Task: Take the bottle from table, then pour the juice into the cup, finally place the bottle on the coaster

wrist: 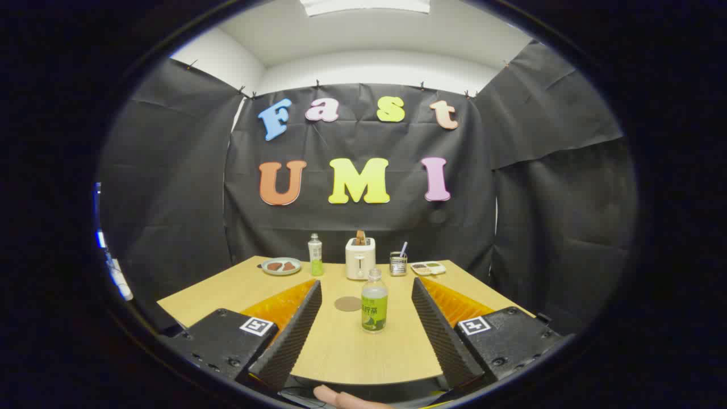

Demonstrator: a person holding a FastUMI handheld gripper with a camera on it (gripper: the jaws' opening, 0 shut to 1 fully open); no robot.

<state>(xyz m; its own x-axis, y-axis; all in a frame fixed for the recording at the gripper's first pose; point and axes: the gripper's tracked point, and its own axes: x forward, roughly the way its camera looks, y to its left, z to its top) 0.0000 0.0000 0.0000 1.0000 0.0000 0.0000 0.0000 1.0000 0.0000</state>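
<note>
My gripper (366,284) is spread wide, holding nothing. The bottle (374,301) stands upright between the fingers, coaster (348,304) just beside it. Beyond, I see a toaster (360,258), a second bottle (315,255), and a plate (281,266) holding brown pieces.

Toaster (360,258), plate (281,266), second bottle (315,255), metal holder (398,264), perhaps a divided tray (429,268) along the table's (227,292) far edge.

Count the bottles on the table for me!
2. One bottle stands between the open tongs, beside the coaster. Another bottle stands farther back, beside the plate.
</note>
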